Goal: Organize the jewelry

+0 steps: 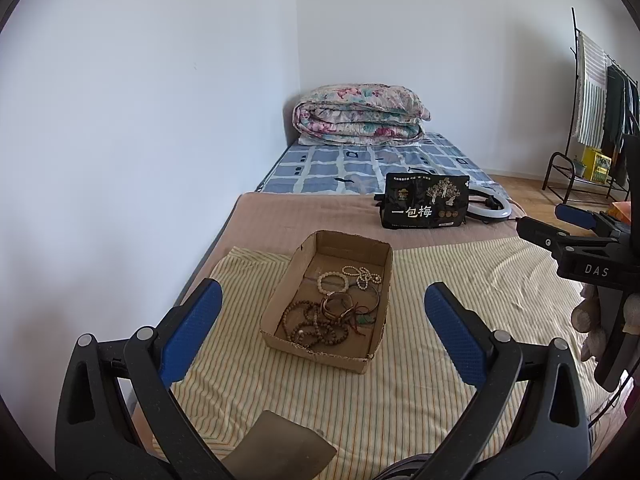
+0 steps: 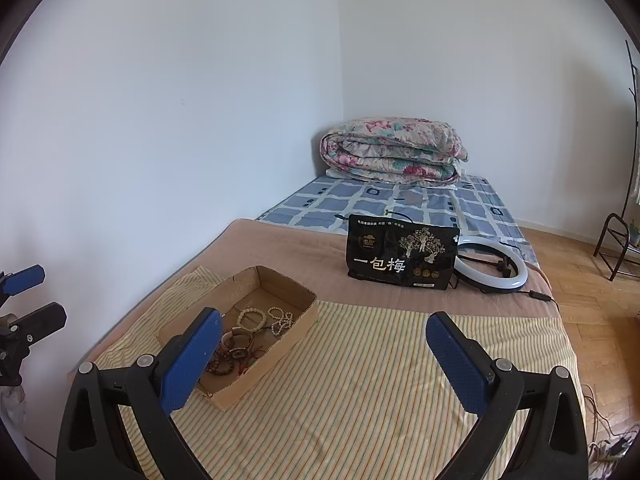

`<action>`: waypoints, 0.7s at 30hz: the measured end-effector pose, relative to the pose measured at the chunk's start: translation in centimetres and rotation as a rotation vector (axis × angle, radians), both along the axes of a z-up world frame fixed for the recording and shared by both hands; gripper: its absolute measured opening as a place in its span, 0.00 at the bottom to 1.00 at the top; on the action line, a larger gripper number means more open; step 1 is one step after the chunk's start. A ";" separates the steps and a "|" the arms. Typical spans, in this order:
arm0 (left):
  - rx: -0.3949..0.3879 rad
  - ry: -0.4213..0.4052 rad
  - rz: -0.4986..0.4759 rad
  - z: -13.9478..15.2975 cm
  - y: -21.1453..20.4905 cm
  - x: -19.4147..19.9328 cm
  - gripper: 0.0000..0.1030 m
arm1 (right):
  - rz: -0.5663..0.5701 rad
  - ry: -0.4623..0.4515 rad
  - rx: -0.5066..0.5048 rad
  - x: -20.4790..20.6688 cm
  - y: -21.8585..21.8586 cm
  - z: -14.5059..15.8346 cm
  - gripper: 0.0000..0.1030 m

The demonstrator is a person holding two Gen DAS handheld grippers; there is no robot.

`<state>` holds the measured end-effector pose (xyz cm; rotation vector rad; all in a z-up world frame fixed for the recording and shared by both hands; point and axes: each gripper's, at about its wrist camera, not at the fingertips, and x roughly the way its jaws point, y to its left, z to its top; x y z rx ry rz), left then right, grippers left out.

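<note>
A shallow cardboard box (image 1: 327,300) with low walls and no lid is seen lying on a yellow striped cloth (image 1: 420,380) spread over the near end of a bed. All the jewelry in view is held inside it: a cream beaded bracelet (image 1: 331,282) lies toward the far end, a pale bead strand (image 1: 362,274) is coiled just beside it to the right, and a tangle of brown wooden bead strings (image 1: 312,326) fills the near end, with a few bangles (image 1: 340,305) and some red cord piled in the middle, touching the wooden beads. How many separate pieces make up the tangle cannot be told. The left gripper (image 1: 323,332) is held above the cloth with its blue-padded jaws spread wide apart and nothing between them; the box is framed between the two fingers. The right gripper (image 2: 324,356) is likewise held wide apart and empty, with the box lying ahead and to its left, partly hidden behind its left finger. Beyond the striped cloth, a black snack pouch (image 2: 402,252) is stood upright on a brown blanket (image 2: 280,248), with a ring light (image 2: 494,266) lying flat just behind it. A folded floral quilt (image 2: 394,150) is stacked at the far end of the bed.
</note>
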<state>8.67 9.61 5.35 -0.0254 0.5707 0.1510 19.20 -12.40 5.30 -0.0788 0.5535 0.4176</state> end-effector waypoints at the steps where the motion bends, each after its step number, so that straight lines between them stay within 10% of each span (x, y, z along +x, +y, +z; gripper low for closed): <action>1: 0.000 0.000 -0.001 0.0 0.0 0.0 1.00 | 0.000 0.001 0.000 0.2 -0.1 -0.1 1.00; 21: 0.008 0.011 0.011 -0.7 0.6 0.3 1.00 | -0.006 0.016 -0.008 0.3 -0.8 -0.9 1.00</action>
